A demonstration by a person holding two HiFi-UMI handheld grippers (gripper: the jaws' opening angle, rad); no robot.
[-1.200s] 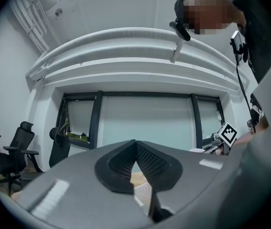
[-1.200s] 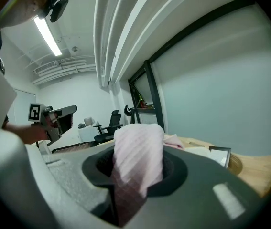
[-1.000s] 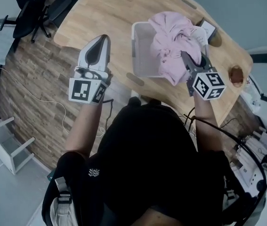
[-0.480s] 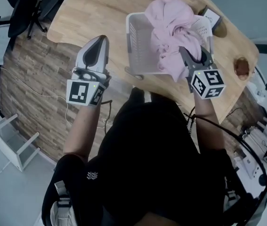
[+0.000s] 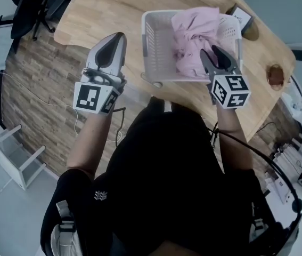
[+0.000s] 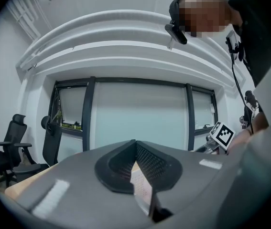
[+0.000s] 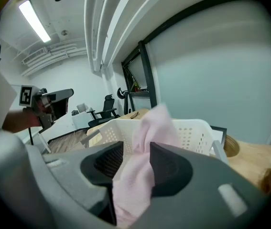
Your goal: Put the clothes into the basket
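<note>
**One garment at release**

Head view: pink garment (image 5: 193,31) is hung into white laundry basket (image 5: 151,47) from right gripper (image 5: 209,52). Left gripper (image 5: 120,36) is kept aside.
Left gripper view: jaws together, empty.
Right gripper view: jaws, just opening for release, are pressed on the garment.

The wooden table (image 5: 113,9) carries the white basket (image 5: 146,41) near its front edge; just past the basket's far right corner lie a small dark-framed box (image 5: 241,18) and a brown disc (image 5: 250,33); further right, a round brown spot (image 5: 275,74).
</note>
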